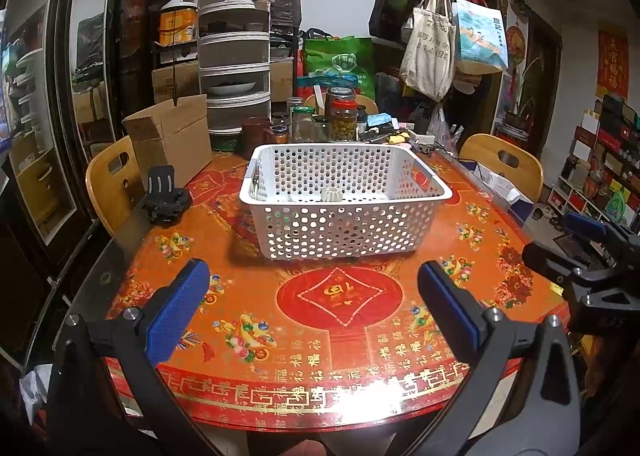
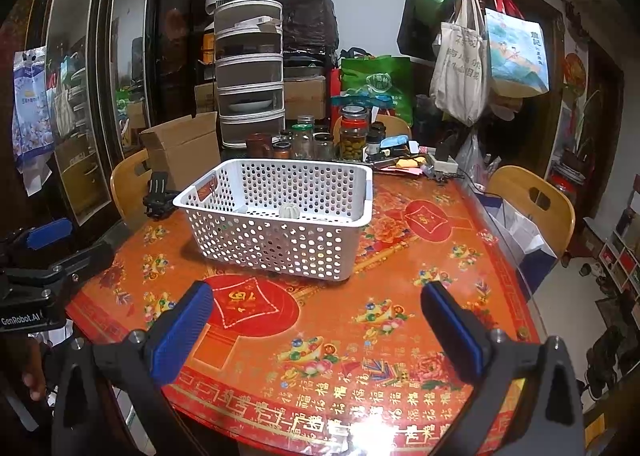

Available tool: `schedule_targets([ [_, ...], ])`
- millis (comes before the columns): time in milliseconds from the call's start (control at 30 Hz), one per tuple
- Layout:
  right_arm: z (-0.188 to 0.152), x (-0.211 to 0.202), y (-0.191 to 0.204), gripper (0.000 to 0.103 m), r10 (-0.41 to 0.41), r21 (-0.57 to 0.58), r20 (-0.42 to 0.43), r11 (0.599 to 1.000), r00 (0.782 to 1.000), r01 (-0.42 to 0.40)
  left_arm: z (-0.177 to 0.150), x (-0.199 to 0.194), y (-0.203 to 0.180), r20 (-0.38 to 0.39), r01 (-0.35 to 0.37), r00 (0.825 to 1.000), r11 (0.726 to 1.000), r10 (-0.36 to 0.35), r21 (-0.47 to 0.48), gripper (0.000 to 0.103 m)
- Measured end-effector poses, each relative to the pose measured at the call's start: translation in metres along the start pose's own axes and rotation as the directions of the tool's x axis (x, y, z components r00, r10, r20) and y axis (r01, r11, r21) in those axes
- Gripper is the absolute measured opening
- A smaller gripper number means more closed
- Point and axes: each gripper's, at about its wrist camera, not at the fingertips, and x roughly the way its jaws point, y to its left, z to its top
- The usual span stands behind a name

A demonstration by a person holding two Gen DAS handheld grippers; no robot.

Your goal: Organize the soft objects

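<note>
A white perforated basket (image 1: 346, 212) stands on the red and orange patterned table (image 1: 340, 336), ahead of both pairs of fingers and slightly beyond their tips. Its walls are dotted with round holes, and its rim is broad and smooth. Inside, against the near wall, a small pale ribbed object (image 1: 331, 195) pokes above the rim; beside it lie some flat pale things, too hidden to tell what they are.

The left gripper (image 1: 312, 308) is spread wide with nothing between its blue pads (image 1: 176, 312). The right gripper (image 2: 316, 328) is likewise wide apart and bare, the basket ahead and to the left of its fingers.

Beyond the basket stand glass jars (image 1: 343, 114), one filled with greenish contents, and an open cardboard box (image 1: 172, 140) beyond the left finger.
</note>
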Motion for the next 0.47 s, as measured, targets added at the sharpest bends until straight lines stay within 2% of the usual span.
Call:
schedule_targets([
  [467, -0.0025, 0.0023, -0.0002, 0.103, 0.001, 0.005, -0.006, 1.0, 1.0, -0.001, -0.0039, -0.0026, 0.0041, 0.014, 0.011, 1.0, 1.0, -0.011, 0.012, 0.103],
])
